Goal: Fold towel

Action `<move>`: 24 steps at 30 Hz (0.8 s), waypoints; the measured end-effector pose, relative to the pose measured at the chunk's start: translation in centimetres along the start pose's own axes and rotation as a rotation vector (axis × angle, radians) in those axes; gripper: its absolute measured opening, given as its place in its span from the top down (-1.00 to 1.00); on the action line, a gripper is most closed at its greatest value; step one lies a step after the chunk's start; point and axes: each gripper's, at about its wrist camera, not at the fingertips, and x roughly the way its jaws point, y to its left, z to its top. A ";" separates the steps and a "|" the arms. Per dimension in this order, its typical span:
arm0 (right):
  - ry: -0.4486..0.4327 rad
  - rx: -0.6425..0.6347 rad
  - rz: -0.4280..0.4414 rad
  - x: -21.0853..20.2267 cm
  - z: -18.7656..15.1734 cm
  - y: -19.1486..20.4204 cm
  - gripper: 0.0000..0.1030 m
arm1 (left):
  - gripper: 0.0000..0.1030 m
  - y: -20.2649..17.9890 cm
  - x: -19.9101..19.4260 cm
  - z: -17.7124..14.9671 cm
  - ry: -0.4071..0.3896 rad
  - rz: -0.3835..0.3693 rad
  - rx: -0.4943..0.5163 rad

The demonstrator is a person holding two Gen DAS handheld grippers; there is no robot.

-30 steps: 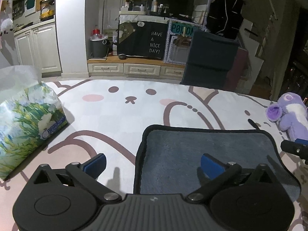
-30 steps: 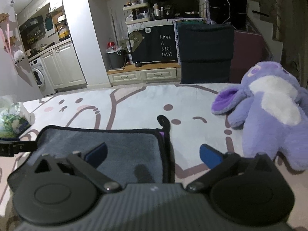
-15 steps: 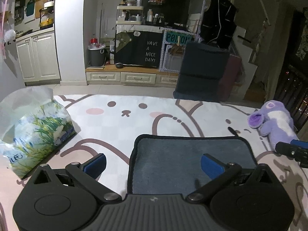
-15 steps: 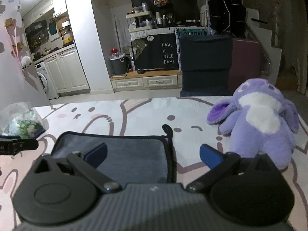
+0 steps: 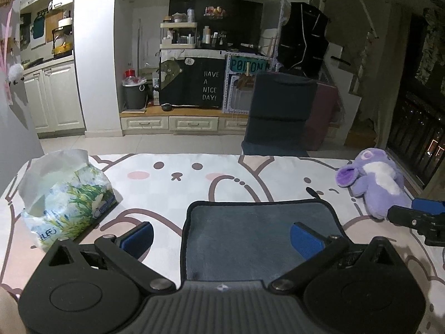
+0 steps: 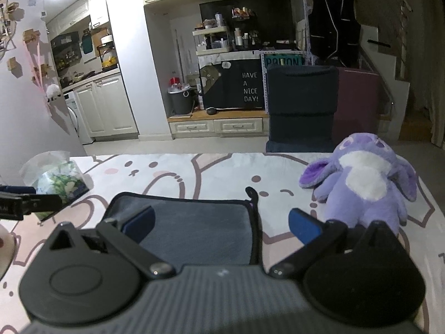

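Observation:
A grey towel [image 5: 258, 236] with a black border lies folded and flat on the cartoon-print table cover; it also shows in the right wrist view [image 6: 194, 231]. A small black hanging loop [image 6: 251, 192] sticks out at its far right corner. My left gripper [image 5: 221, 240] is open and empty, held above the towel's left edge. My right gripper [image 6: 221, 224] is open and empty, held above the towel's right edge. Each gripper's tip shows in the other's view: the right gripper [image 5: 417, 217], the left gripper [image 6: 25, 203].
A floral tissue pack [image 5: 64, 197] stands left of the towel. A purple plush toy [image 6: 364, 183] lies to the right, close to the right gripper. The table's far edge [image 5: 194, 155] faces a dark chair [image 5: 281, 111] and kitchen cabinets.
Both grippers have pulled back and risen away from the towel, staying open. The towel has stayed flat on the table.

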 end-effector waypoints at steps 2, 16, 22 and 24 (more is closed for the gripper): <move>-0.002 0.000 0.004 -0.7 0.0 0.2 -1.00 | -1.00 -0.2 -0.7 -0.1 -0.001 0.004 0.009; -0.016 -0.032 0.013 -5.6 -1.1 1.8 -0.99 | -1.00 -1.3 -6.1 -1.8 -0.010 -0.017 0.014; -0.026 -0.054 0.027 -8.2 -2.1 2.5 -0.99 | -1.00 -1.5 -8.6 -2.9 -0.021 -0.032 0.023; -0.030 -0.052 0.033 -9.1 -2.3 2.6 -0.99 | -1.00 -1.5 -9.3 -3.2 -0.023 -0.034 0.023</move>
